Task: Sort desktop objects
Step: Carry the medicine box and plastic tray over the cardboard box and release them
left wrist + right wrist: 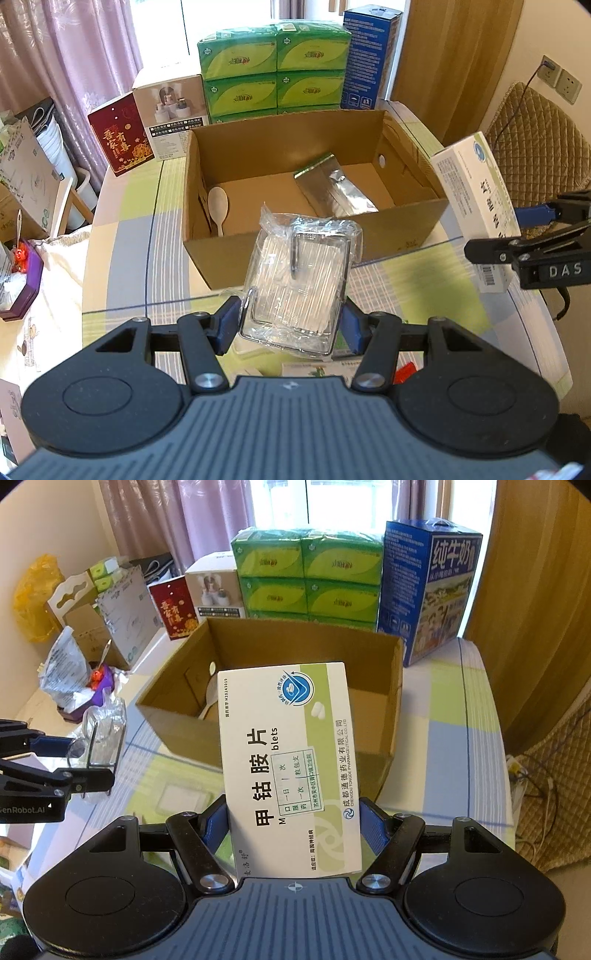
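A white-and-green medicine box (pixel 288 771) is clamped between the blue pads of the right gripper (pixel 293 825), held above the table just short of the near wall of the open cardboard box (pixel 391 716), which lies toward 12 o'clock. In the left view a wire-framed item wrapped in clear plastic (pixel 299 280) is pinched by the left gripper (pixel 290 325), likewise lifted and pointed at the carton's near wall at 12 o'clock.

Inside the carton, a pale spoon (pixel 218 206) is seen at the 9 o'clock side and a silver foil pouch (pixel 336 192) toward 2 o'clock, so some sorting is judged done. The two held items are judged not yet delivered. A few flat packets (pixel 314 369) and a red scrap remain on the checked tablecloth (pixel 122 229) at 6 o'clock, under the left gripper, and appear still to be sorted.

Beyond the carton, at 12 o'clock, green tissue packs (pixel 273 70), a blue milk carton (pixel 428 587), a white product box and a red box are stacked.
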Demonstrator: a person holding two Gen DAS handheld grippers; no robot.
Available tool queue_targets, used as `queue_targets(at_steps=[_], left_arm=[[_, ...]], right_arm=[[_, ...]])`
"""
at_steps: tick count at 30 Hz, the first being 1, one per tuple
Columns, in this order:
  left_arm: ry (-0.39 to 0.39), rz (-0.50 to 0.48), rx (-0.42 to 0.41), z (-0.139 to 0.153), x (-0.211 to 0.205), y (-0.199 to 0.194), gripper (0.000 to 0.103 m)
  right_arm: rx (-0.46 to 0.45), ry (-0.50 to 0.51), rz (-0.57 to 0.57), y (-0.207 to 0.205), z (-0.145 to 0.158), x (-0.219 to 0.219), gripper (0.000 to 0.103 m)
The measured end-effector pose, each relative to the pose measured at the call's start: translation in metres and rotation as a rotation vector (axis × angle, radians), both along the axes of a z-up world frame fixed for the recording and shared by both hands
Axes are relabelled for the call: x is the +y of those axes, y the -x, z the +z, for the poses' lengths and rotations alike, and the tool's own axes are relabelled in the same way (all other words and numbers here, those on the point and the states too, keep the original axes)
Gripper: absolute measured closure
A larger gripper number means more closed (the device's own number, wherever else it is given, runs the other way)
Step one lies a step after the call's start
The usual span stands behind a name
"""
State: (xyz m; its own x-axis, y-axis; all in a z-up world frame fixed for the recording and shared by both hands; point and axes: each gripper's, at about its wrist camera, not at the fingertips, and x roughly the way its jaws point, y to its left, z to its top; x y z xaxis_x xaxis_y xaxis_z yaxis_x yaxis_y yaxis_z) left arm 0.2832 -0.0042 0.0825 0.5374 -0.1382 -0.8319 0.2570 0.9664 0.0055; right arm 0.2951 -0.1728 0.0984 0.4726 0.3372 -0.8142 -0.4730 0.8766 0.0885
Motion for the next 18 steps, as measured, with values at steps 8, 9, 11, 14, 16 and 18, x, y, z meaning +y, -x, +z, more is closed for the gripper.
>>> queue_targets(at_steps=[8, 9, 11, 14, 16, 18], left_arm=[[-0.012, 0.008, -0.012, 0.002, 0.002, -0.045, 0.052], [-0.015, 0.007, -0.012, 0.002, 0.001, -0.052, 0.052], [-0.018, 0.005, -0.012, 0.000, -0.001, -0.064, 0.052], [-0.016, 0.004, -0.012, -0.002, -0.005, -0.081, 0.052], [-0.019, 0.001, -0.015, -0.004, -0.009, -0.092, 0.052], [-0.017, 0.000, -0.016, -0.007, -0.011, -0.102, 0.052]], right_arm=[[-0.019, -0.010, -0.026, -0.046, 0.011, -0.001, 0.034], [-0.020, -0.011, -0.030, -0.052, 0.011, -0.001, 0.034], [-0.018, -0.014, -0.038, -0.063, 0.011, -0.002, 0.034], [-0.011, -0.022, -0.050, -0.082, 0.009, 0.000, 0.034], [-0.001, -0.039, -0.059, -0.093, 0.006, 0.001, 0.034], [0.004, -0.053, -0.064, -0.103, 0.004, 0.004, 0.034]])
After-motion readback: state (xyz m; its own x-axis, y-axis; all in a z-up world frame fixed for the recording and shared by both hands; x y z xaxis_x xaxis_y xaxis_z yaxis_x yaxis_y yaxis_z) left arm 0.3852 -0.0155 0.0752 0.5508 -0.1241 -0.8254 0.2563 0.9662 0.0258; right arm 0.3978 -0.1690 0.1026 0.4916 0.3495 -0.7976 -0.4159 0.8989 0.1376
